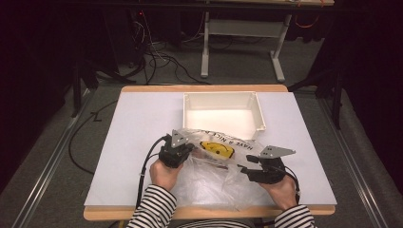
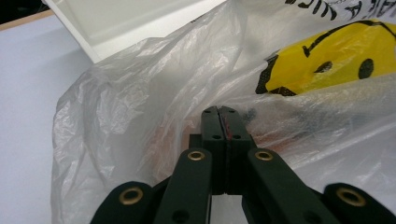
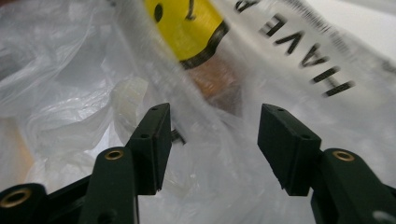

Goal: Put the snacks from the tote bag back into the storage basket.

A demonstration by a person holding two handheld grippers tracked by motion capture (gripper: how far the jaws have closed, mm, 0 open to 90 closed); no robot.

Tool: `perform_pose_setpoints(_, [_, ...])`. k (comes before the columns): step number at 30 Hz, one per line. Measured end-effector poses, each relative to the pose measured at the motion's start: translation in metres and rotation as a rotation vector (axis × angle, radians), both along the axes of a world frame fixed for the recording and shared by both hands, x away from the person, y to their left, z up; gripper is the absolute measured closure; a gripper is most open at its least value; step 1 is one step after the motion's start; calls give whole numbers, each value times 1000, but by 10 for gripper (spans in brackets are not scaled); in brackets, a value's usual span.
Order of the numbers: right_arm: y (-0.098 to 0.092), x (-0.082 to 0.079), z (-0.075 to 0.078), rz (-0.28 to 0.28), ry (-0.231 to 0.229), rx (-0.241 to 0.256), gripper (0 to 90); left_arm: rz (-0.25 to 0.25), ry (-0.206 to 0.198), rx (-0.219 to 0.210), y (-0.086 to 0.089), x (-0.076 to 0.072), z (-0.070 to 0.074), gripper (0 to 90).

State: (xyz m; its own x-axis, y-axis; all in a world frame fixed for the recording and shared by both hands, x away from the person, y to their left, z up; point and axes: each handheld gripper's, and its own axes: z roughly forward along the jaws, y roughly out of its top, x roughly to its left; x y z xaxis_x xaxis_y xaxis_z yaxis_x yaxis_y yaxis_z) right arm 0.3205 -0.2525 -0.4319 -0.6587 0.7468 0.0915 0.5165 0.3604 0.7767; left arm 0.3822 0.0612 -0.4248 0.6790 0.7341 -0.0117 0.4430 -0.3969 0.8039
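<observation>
Two hand-held grippers work a thin clear plastic bag lying on the near half of the counter. Seen from the high view, the bag sits at the 6 o'clock side of a white open tray, its far edge touching or just overlapping the tray's near wall. A yellow smiley face with black lettering is printed on the bag's upper face.

Left gripper: held at the bag's 9 o'clock edge, hand beneath it, grey three-cornered plate on top. In the left gripper view its jaws are pressed flat together, with crumpled film of the bag bunched around and behind their tips; a thin reddish line runs along the seam between them. Whether film is pinched in that seam cannot be told. The smiley face lies at 2 o'clock from the tips, the tray's corner at 11 o'clock.

Right gripper: held at the bag's 3 o'clock edge, hand beneath it. In the right gripper view its jaws stand wide apart, released, with bag film spread behind the gap. The smiley face lies at 12 o'clock, the lettering at 1 o'clock. A brownish item shows dimly through the film, too blurred to identify.

Striped sleeves enter from 6 o'clock.
</observation>
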Motion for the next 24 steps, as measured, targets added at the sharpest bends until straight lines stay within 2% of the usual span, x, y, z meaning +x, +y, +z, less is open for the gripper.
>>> perform_pose_setpoints(2, [2, -1, -4, 12, 16, -2, 427, 1, -2, -2, 0, 0, 0, 900])
perform_pose_setpoints(4, [8, 1, -11, 24, 33, -28, 429, 2, -8, -7, 0, 0, 0, 900])
perform_pose_setpoints(5, [10, 2, -13, 25, 38, -39, 446, 2, -8, -7, 0, 0, 0, 900])
perform_pose_setpoints(6, [12, 3, -15, 21, 34, -55, 506, -3, -13, -3, 0, 0, 0, 900])
perform_pose_setpoints(7, [12, 3, -15, 21, 34, -55, 506, -3, -13, -3, 0, 0, 0, 900])
perform_pose_setpoints(8, [14, 3, -16, 18, 35, -67, 589, -9, -18, -1, 1, -2, 1, 900])
perform_pose_setpoints(9, [16, 4, -18, 20, 30, -85, 737, -15, -23, 0, 1, -3, 1, 891])
perform_pose_setpoints(10, [16, 5, -19, 20, 30, -84, 788, -28, -27, 9, 2, -8, 2, 871])
perform_pose_setpoints(11, [16, 5, -19, 20, 30, -84, 788, -28, -27, 9, 2, -8, 2, 844])
perform_pose_setpoints(12, [16, 5, -19, 16, 28, -76, 857, -40, -33, 14, 3, -12, 2, 800])
perform_pose_setpoints(14, [16, 5, -19, 13, 24, -74, 869, -52, -34, 11, 5, -17, 3, 767])
perform_pose_setpoints(16, [16, 5, -17, 10, 14, -77, 885, -59, -19, 8, 7, -23, 2, 657])
perform_pose_setpoints(20, [14, 5, -8, -5, -11, -63, 893, -51, -17, 19, 15, -37, -1, 455])
perform_pose_setpoints(24, [12, 6, 0, -20, -34, -48, 892, -25, -14, 44, 24, -45, -5, 381])
